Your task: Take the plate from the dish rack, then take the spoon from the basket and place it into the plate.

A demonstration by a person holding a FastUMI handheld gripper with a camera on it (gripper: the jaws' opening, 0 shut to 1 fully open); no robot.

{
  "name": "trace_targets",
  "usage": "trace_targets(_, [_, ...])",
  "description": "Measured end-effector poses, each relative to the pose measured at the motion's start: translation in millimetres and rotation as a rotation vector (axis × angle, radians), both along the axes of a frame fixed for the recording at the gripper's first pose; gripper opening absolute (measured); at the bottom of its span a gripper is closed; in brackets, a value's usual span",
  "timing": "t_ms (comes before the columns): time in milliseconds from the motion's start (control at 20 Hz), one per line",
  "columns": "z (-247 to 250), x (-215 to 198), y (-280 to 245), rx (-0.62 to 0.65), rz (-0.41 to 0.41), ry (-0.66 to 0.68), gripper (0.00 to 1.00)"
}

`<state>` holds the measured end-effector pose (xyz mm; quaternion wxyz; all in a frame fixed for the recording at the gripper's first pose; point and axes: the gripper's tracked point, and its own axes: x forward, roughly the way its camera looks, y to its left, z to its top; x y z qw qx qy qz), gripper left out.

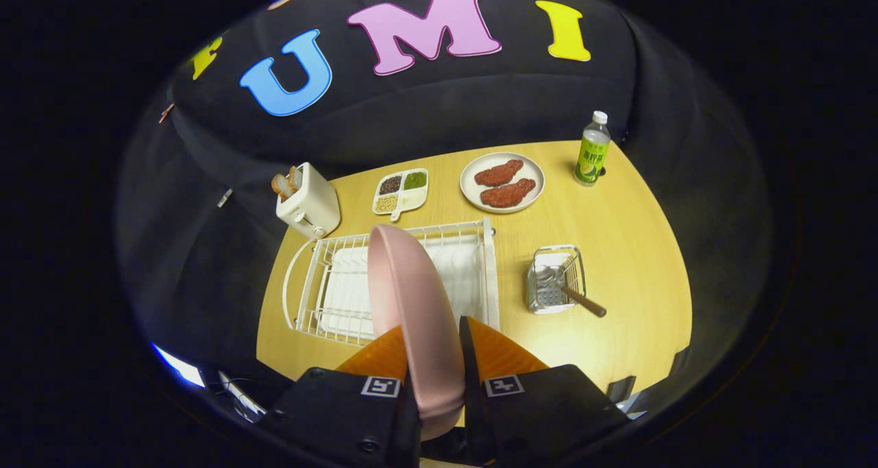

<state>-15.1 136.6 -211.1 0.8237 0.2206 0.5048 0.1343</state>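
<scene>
The tool grips a pink plate on edge, one finger pressed against each face, so the plate stands upright between them and rises above the white wire dish rack beyond. The plate is smooth, matte and rounded at the rim, with its pale pink underside bulging to the right. The dish rack sits on the left half of the wooden tabletop. To its right stands a small metal basket, and in it leans the spoon, its metal bowl down inside and its dark brown handle sticking out over the near right corner. Farther off lie a white toaster, a divided dish of grains, a white plate with two reddish patties and a green-labelled bottle.
</scene>
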Motion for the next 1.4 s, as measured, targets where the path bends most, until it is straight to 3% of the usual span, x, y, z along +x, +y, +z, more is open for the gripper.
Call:
trace_targets(350, [-60, -97, 11, 0.127, 0.002, 0.148, 0.3])
trace_targets(550, [-106, -131, 31, 0.185, 0.005, 0.231, 0.3])
trace_targets(850, [-164, -141, 49, 0.218, -0.003, 0.259, 0.3])
trace_targets(1050, [-170, -146, 64, 0.345, -0.053, 0.314, 0.32])
trace_targets(1150, [-180, -147, 58, 0.318, -0.065, 0.302, 0.33])
trace_targets(1200, [-183, -147, 54, 0.298, -0.062, 0.291, 0.37])
trace_targets(1250, [-186, -147, 49, 0.278, -0.056, 0.283, 0.52])
trace_targets(1400, [-185, -141, 38, 0.268, -0.069, 0.256, 0.54])
